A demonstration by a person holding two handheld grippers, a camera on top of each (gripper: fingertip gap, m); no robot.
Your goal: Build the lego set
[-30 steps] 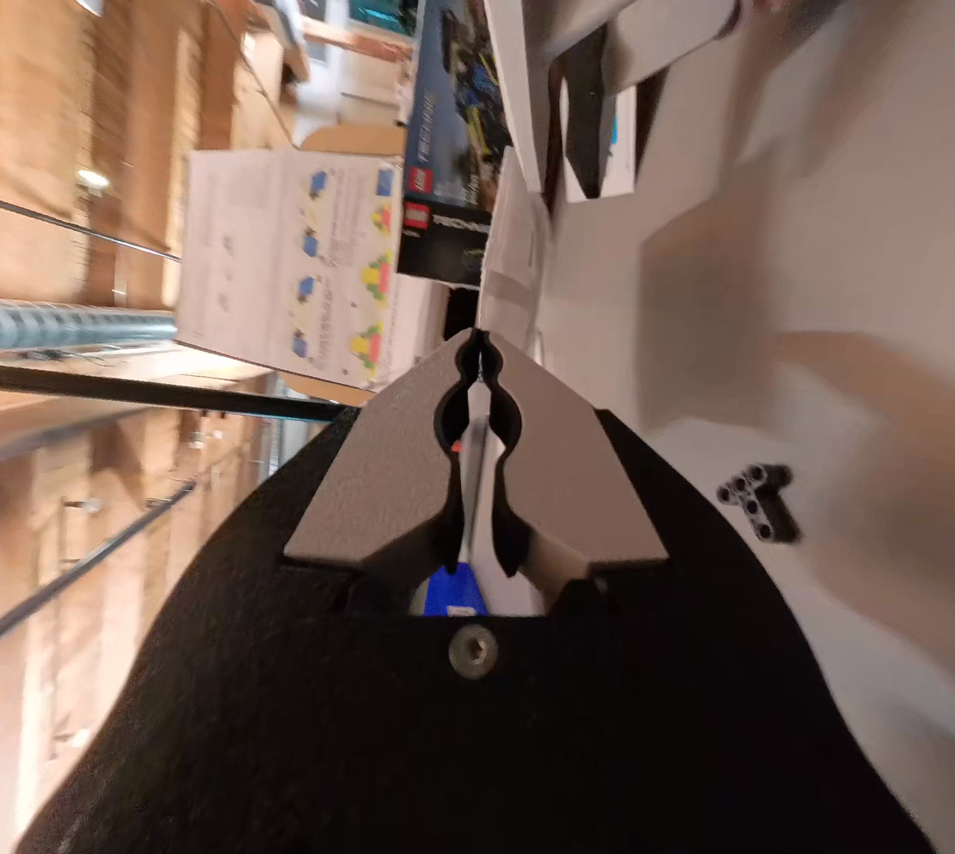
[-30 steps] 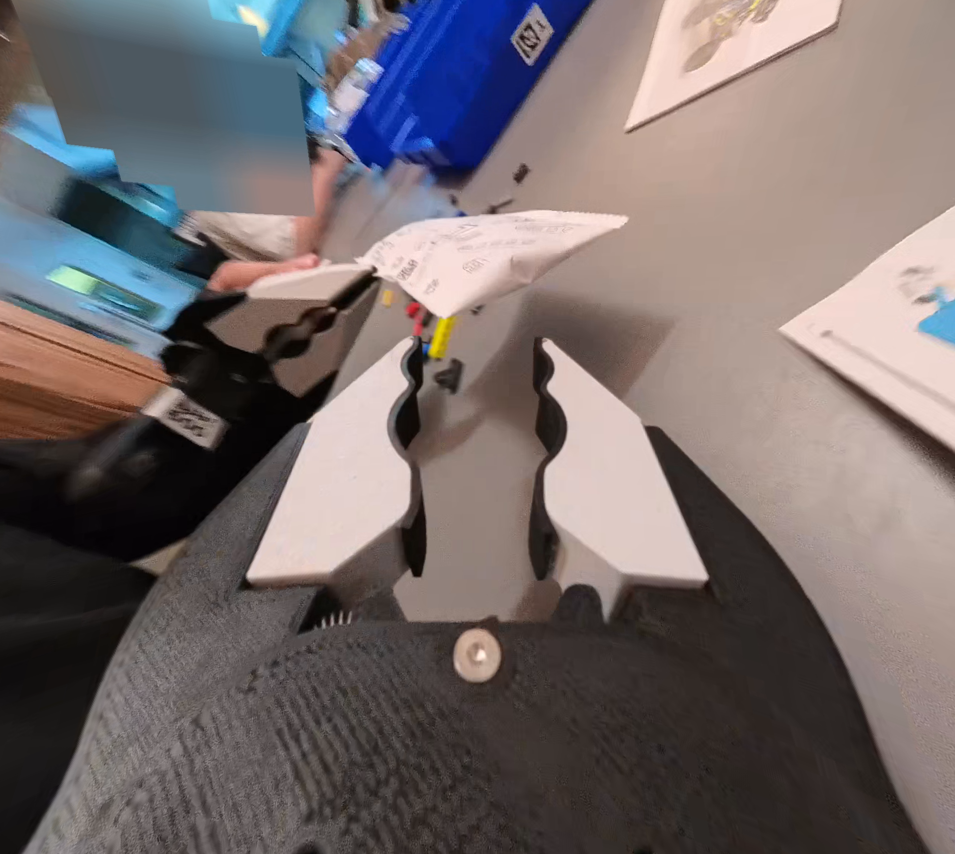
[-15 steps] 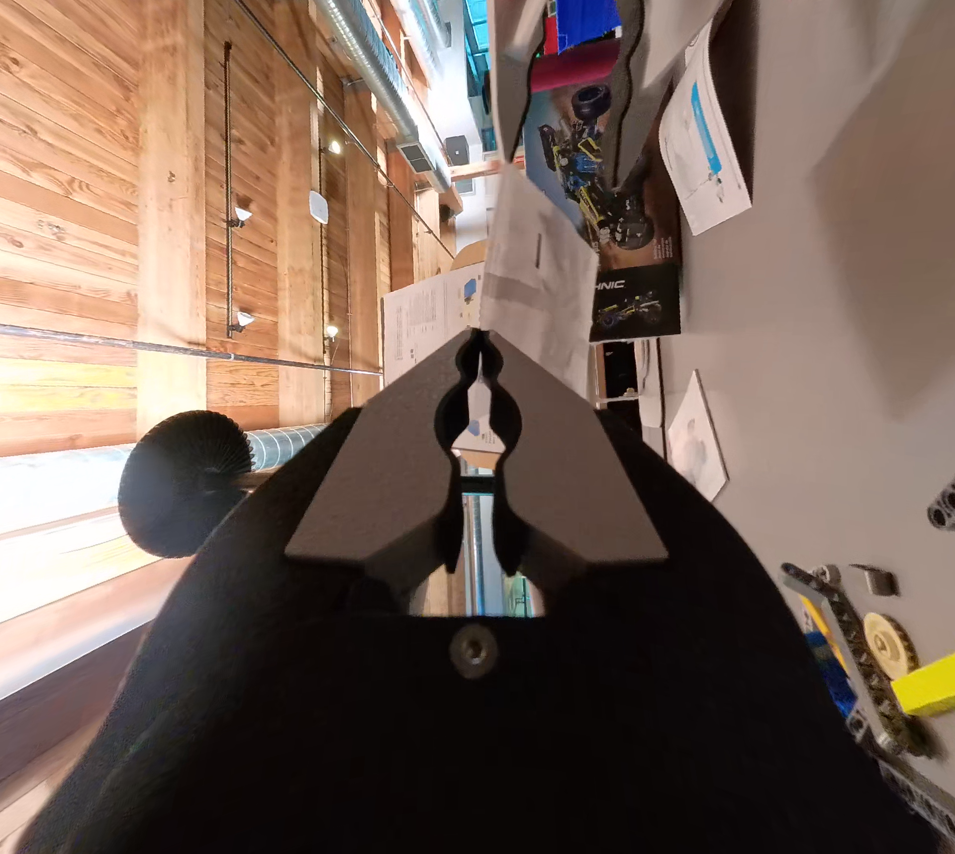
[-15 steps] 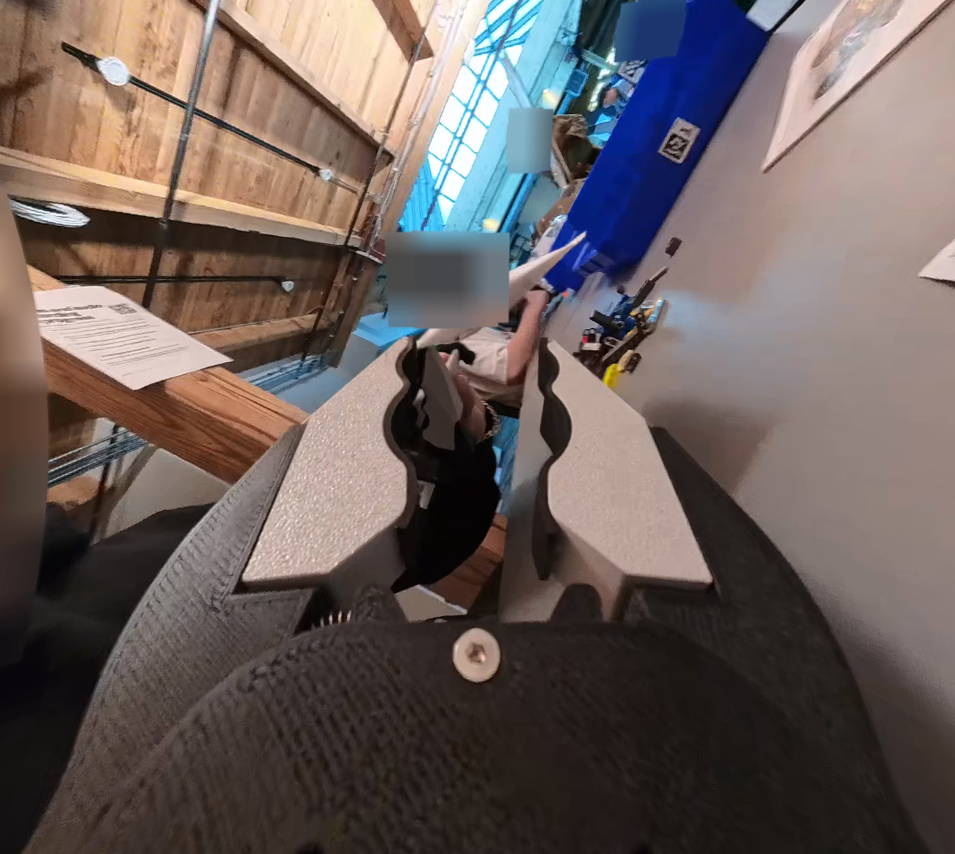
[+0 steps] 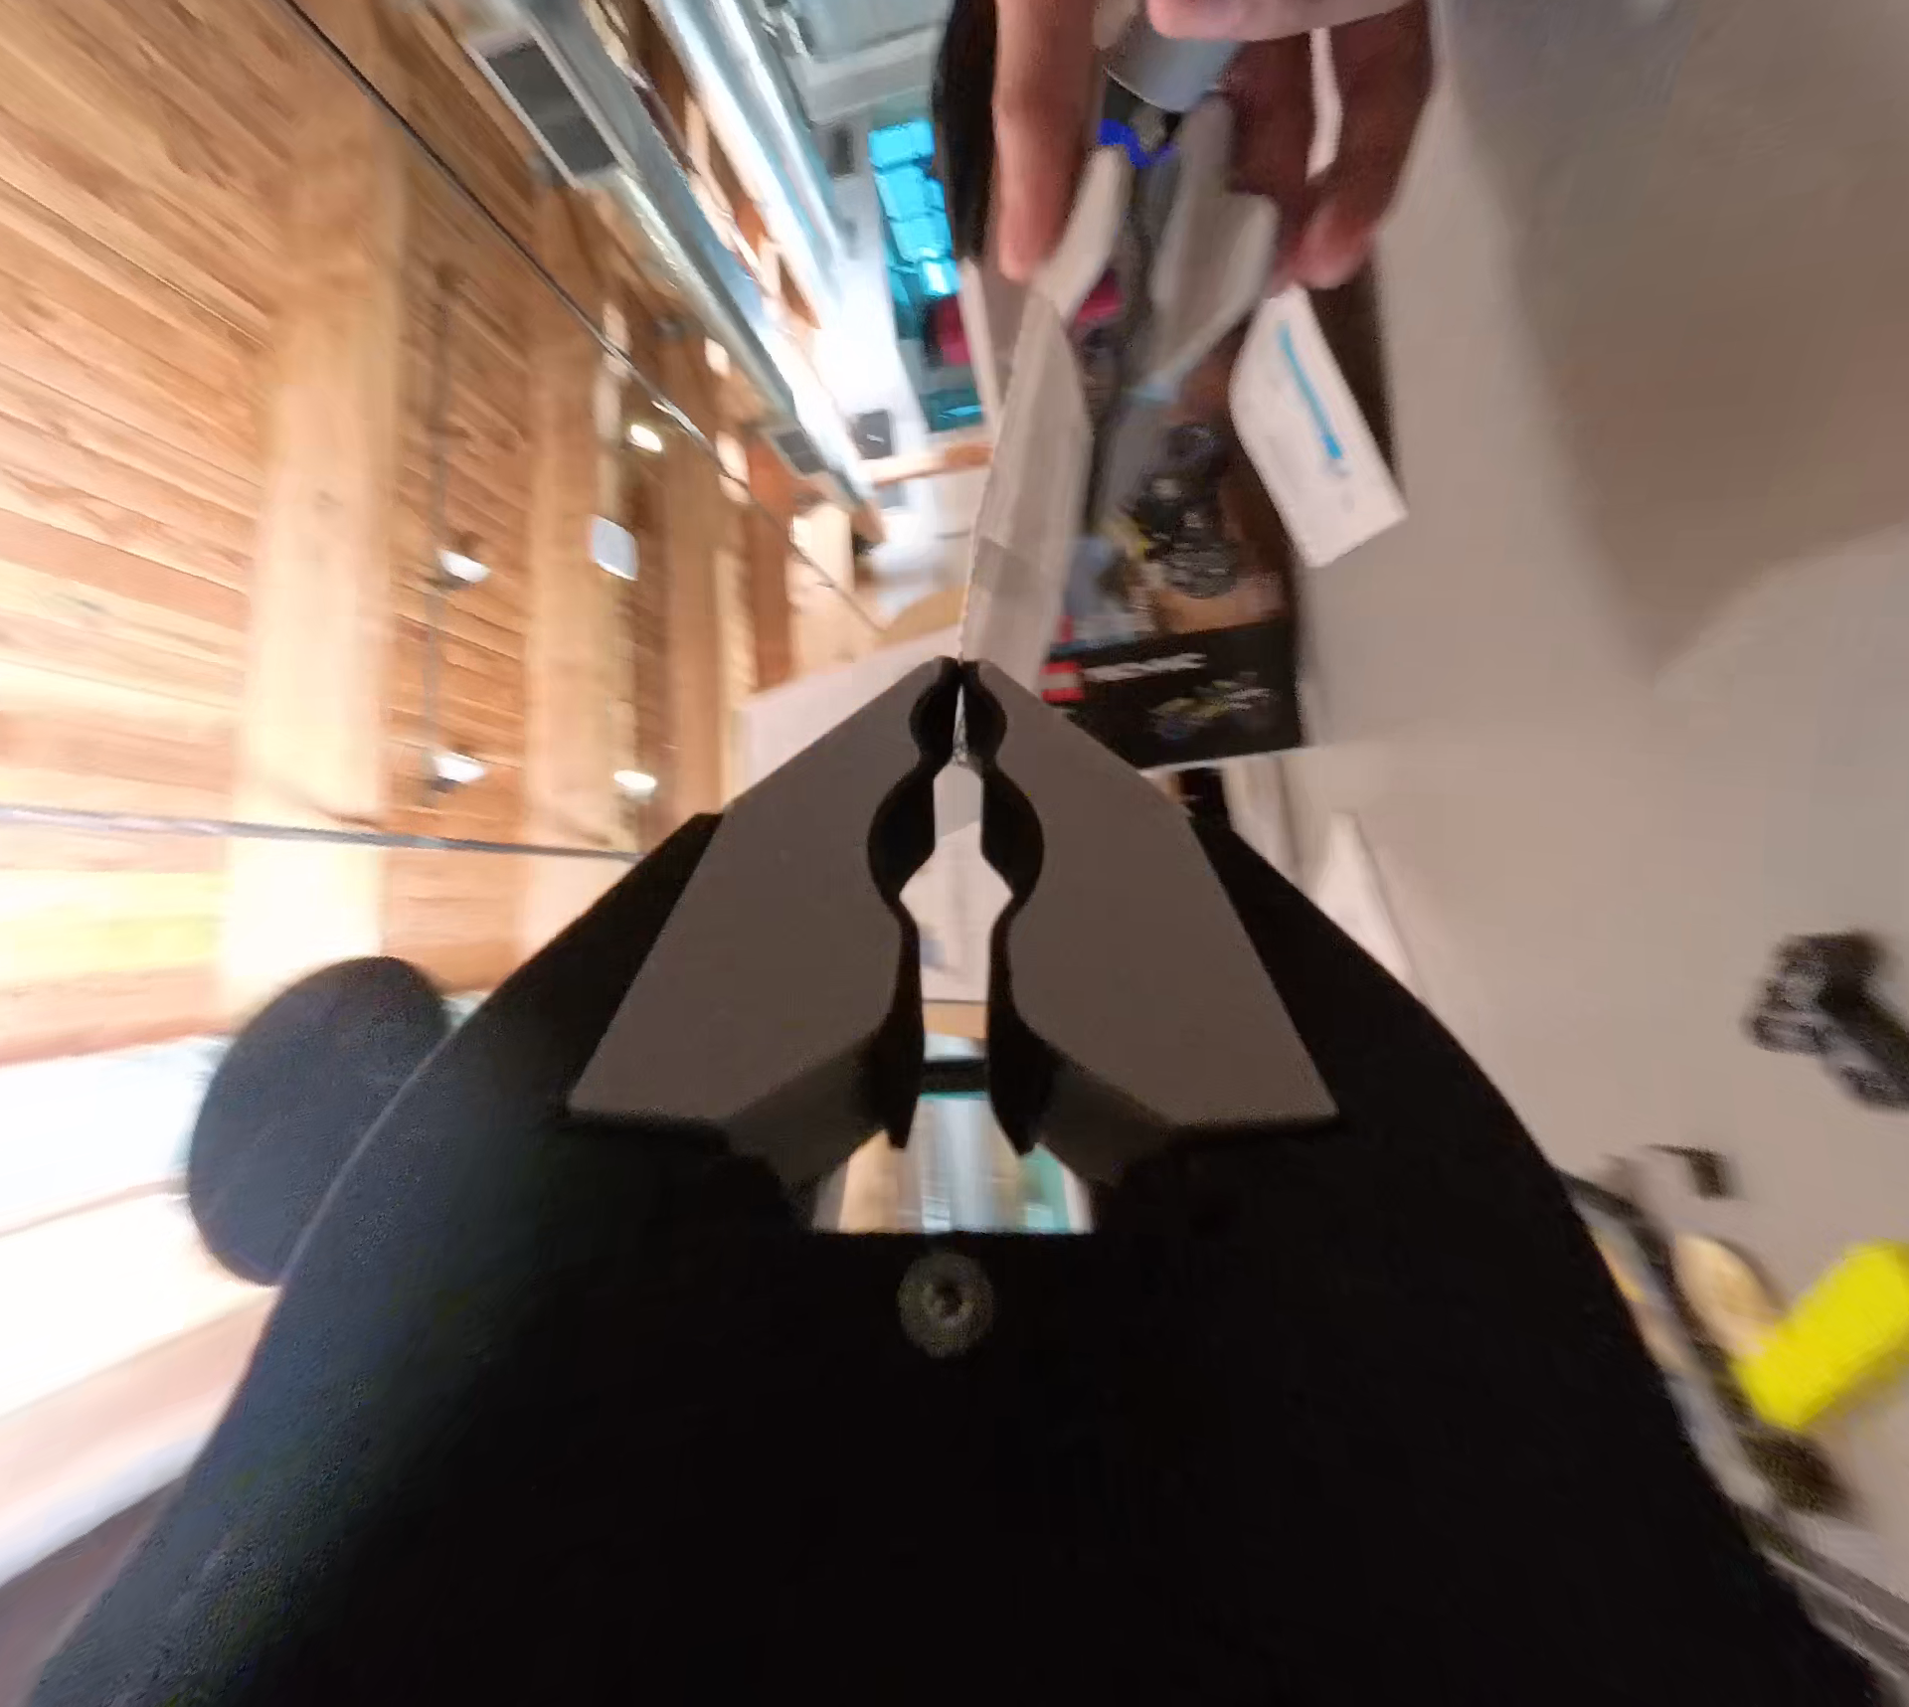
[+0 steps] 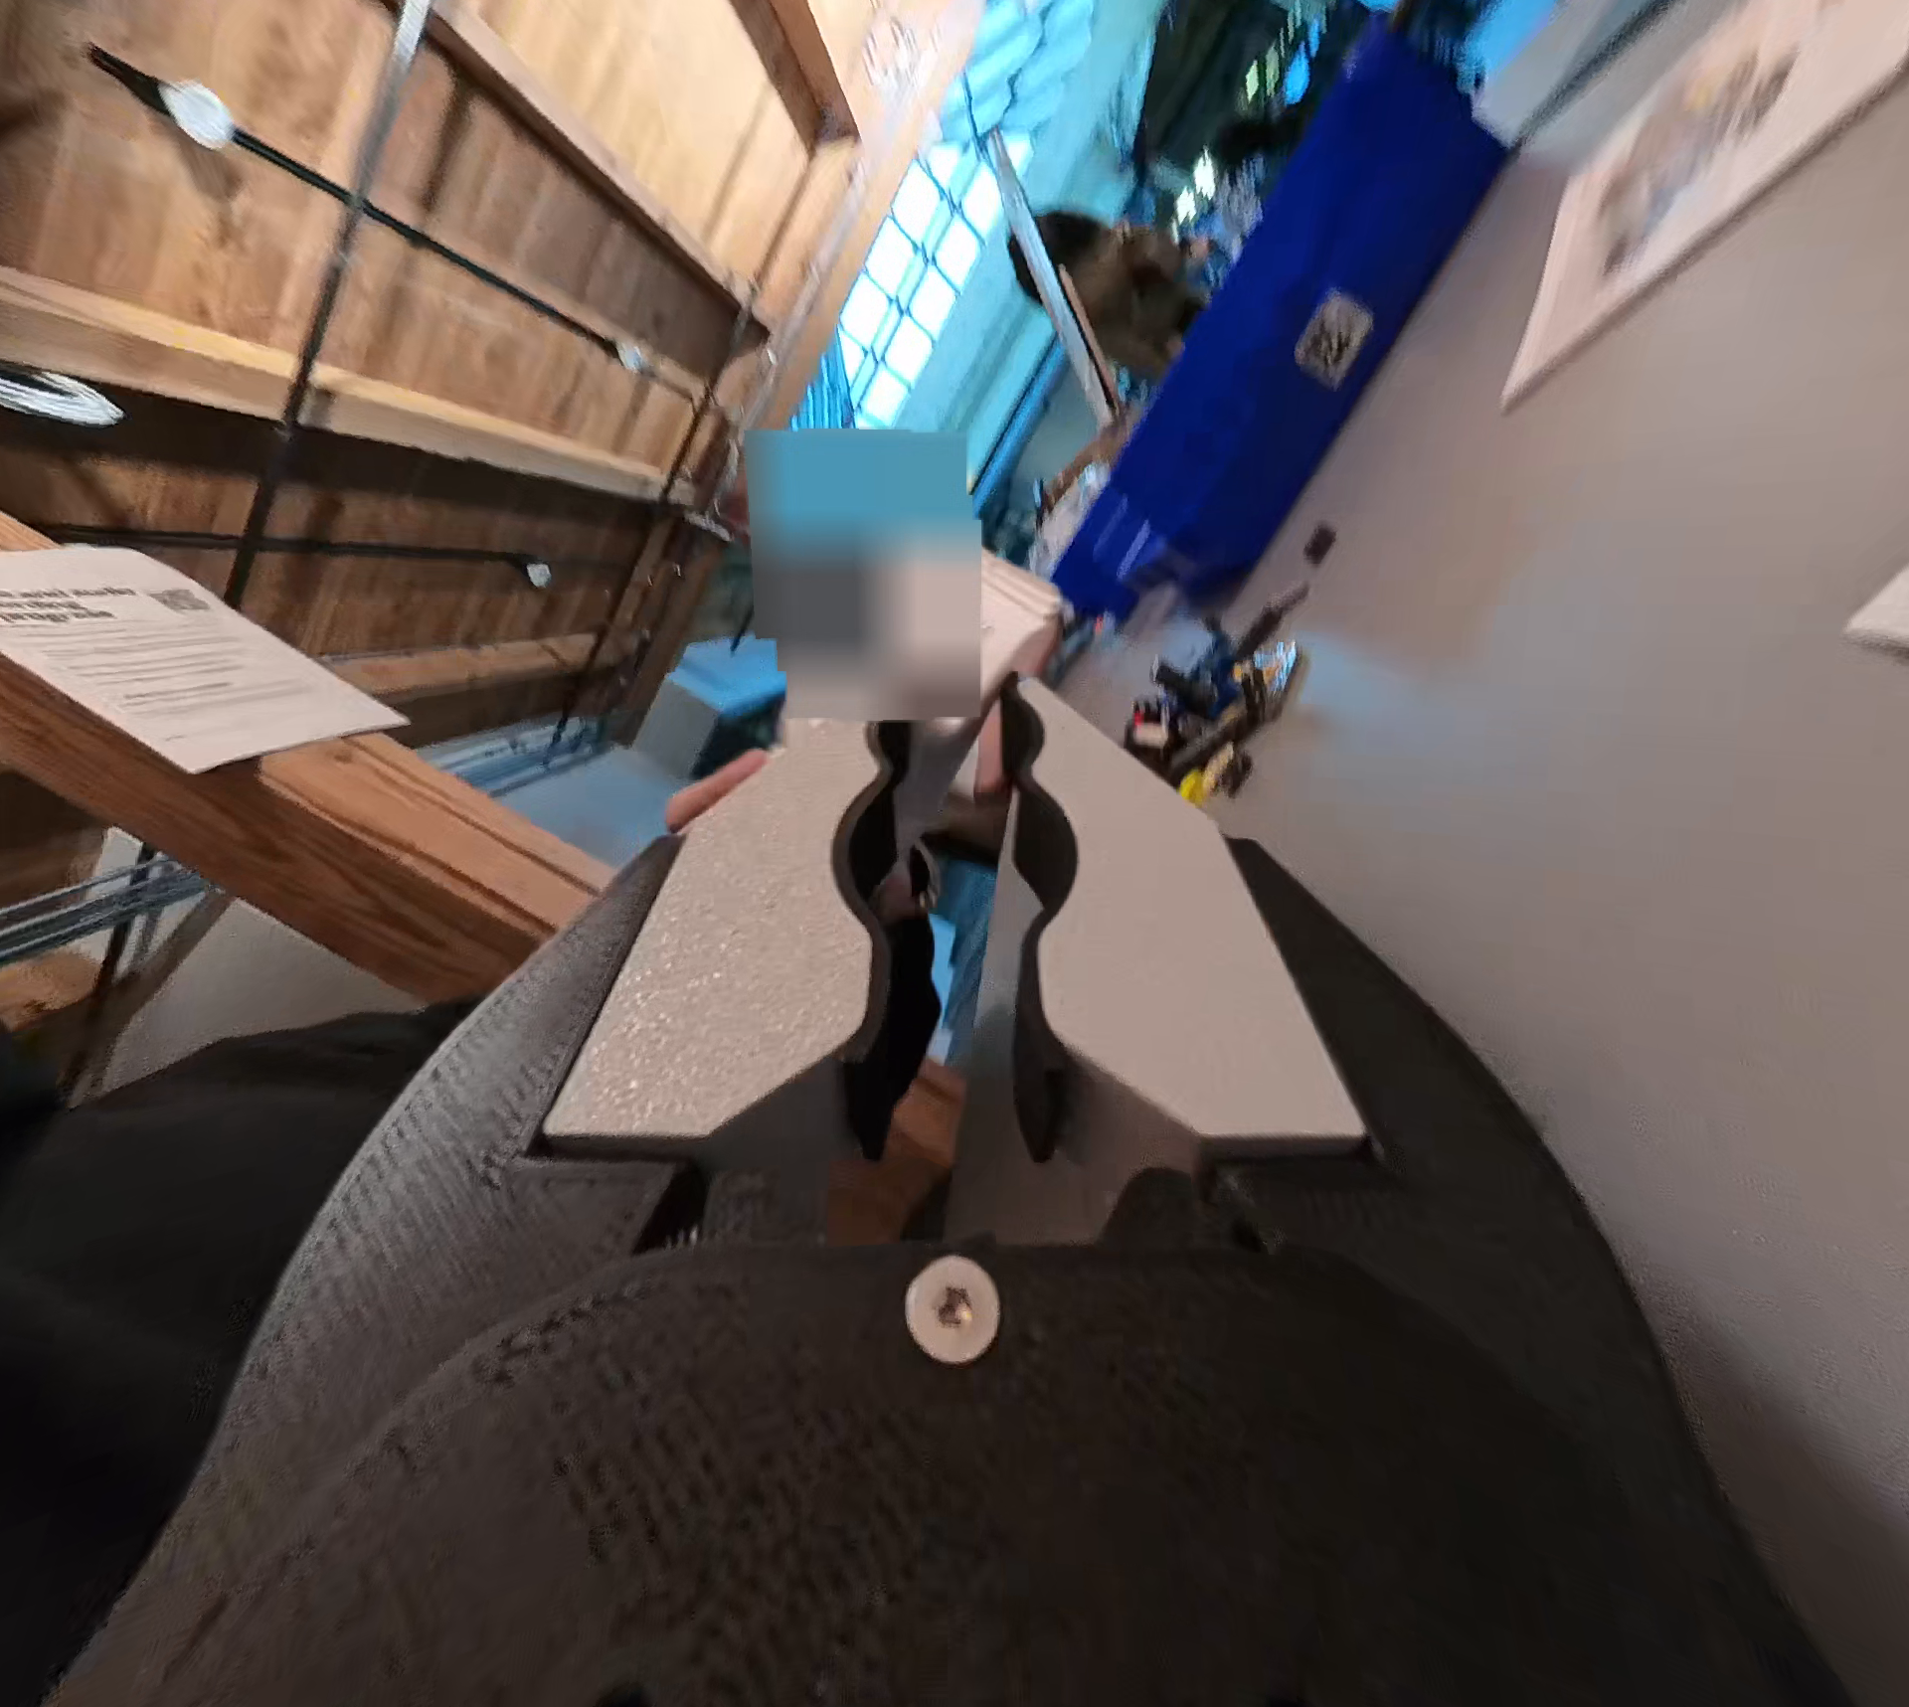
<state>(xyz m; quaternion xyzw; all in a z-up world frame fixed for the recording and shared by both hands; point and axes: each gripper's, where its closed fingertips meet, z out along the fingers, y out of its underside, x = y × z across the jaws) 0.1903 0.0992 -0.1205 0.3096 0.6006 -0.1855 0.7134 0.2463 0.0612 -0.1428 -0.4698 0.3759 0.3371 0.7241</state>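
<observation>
Left gripper (image 5: 959, 676) clamped together on lower edge of white paper bag (image 5: 1023, 511). Bag stretched toward 12 o'clock to right gripper (image 5: 1126, 284), gripped by hand (image 5: 1188, 5). Right gripper's fingers narrowly apart around bag's far end; contact unclear. Lego pieces (image 5: 1818, 1327) on grey bench (image 5: 1653, 728) at 4 o'clock; set box (image 5: 1188, 676) beyond.

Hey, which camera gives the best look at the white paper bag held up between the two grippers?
The left wrist view. There the paper bag stretches from the shut left gripper up to the right gripper, side on. The right wrist view shows only an edge-on sliver of it between its own fingers.
</observation>
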